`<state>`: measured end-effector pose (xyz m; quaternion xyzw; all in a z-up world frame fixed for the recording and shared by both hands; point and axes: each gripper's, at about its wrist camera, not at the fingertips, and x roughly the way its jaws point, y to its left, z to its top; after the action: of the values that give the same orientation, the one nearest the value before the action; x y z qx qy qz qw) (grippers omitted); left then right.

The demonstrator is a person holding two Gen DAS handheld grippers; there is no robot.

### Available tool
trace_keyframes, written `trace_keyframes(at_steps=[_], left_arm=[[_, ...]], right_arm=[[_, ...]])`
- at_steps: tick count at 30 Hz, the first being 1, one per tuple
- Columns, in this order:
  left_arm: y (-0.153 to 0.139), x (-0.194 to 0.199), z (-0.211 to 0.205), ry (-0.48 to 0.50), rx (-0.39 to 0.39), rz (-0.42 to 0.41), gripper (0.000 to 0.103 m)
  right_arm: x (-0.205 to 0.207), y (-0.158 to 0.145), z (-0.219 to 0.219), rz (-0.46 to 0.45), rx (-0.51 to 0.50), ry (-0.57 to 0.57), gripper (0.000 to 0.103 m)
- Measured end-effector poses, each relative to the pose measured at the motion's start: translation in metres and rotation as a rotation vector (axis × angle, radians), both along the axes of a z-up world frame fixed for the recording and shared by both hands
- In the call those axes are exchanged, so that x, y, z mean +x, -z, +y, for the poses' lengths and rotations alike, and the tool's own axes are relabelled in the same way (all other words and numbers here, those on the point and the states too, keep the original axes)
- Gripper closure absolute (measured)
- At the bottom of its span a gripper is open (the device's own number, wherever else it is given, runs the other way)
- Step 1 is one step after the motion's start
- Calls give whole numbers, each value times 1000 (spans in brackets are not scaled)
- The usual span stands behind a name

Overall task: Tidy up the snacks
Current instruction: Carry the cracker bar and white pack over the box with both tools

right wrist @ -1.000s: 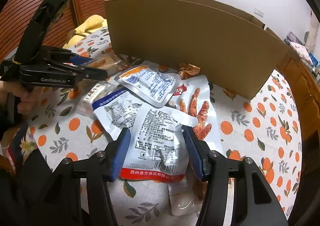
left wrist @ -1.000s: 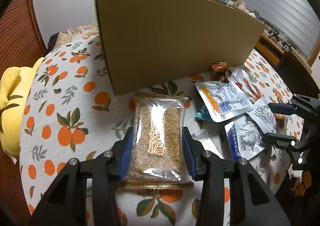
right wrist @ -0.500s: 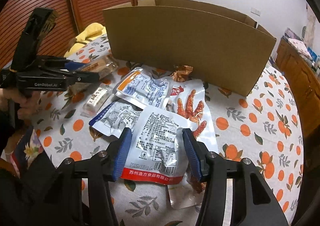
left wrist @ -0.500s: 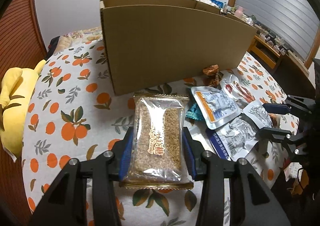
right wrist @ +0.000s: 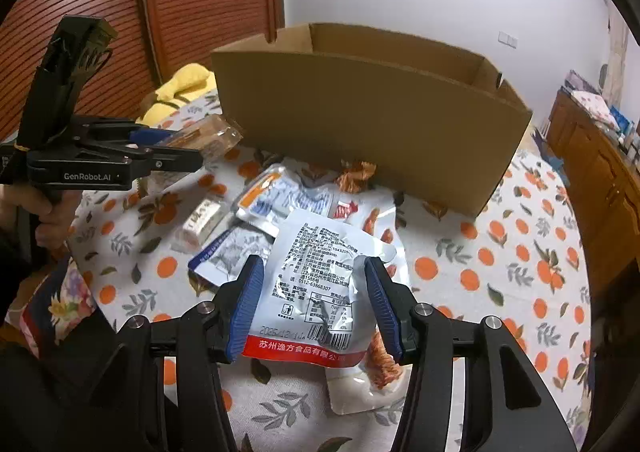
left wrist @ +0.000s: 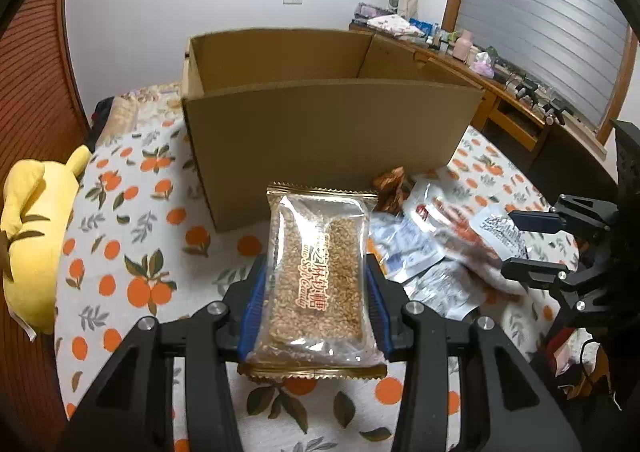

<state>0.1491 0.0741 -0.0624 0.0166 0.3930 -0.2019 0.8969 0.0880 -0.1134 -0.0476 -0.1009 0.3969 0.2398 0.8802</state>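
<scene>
My left gripper (left wrist: 315, 284) is shut on a clear packet of sesame candy (left wrist: 320, 248) with gold edges, held above the tablecloth in front of the open cardboard box (left wrist: 320, 131). In the right wrist view the left gripper (right wrist: 180, 148) shows at the left with the candy packet (right wrist: 206, 135) in it. My right gripper (right wrist: 313, 272) is shut on a white foil pouch (right wrist: 316, 248) with a red bottom band, lifted over the snack pile. The cardboard box (right wrist: 360, 123) stands behind the pile, and its floor is hidden.
Loose snacks lie on the orange-print tablecloth (right wrist: 480, 260): an orange-striped pouch (right wrist: 276, 195), a chicken-feet pouch (right wrist: 380, 368), a blue-edged pouch (right wrist: 224, 256), a small white bar (right wrist: 200, 219), a brown wrapper (right wrist: 356, 173). A yellow plush toy (left wrist: 28, 236) sits left, a wooden sideboard (left wrist: 516, 111) right.
Both grippers have risen with their packets still held. The white pouch has come up off the pile, and the box's open top and inner walls now show.
</scene>
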Motion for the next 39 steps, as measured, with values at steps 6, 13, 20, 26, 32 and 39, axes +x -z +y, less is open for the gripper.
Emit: trace_keyframes(at_steps=[6, 13, 20, 26, 32, 39], left_arm=[[-22, -1, -6, 13, -8, -41, 60], [-47, 6, -8, 17, -19, -84, 60], [-64, 14, -10, 15, -21, -116, 60], [-73, 22, -11, 21, -20, -133, 60], [-78, 34, -13, 32, -36, -147, 60], [-86, 61, -16, 35, -49, -145, 60]], right_arm=[[6, -17, -4, -36, 8, 4, 49], [16, -40, -8, -83, 12, 9, 49], [26, -59, -11, -124, 10, 16, 49], [36, -71, -12, -147, 13, 19, 49], [50, -78, -9, -162, 13, 11, 49], [75, -83, -6, -173, 11, 0, 49]])
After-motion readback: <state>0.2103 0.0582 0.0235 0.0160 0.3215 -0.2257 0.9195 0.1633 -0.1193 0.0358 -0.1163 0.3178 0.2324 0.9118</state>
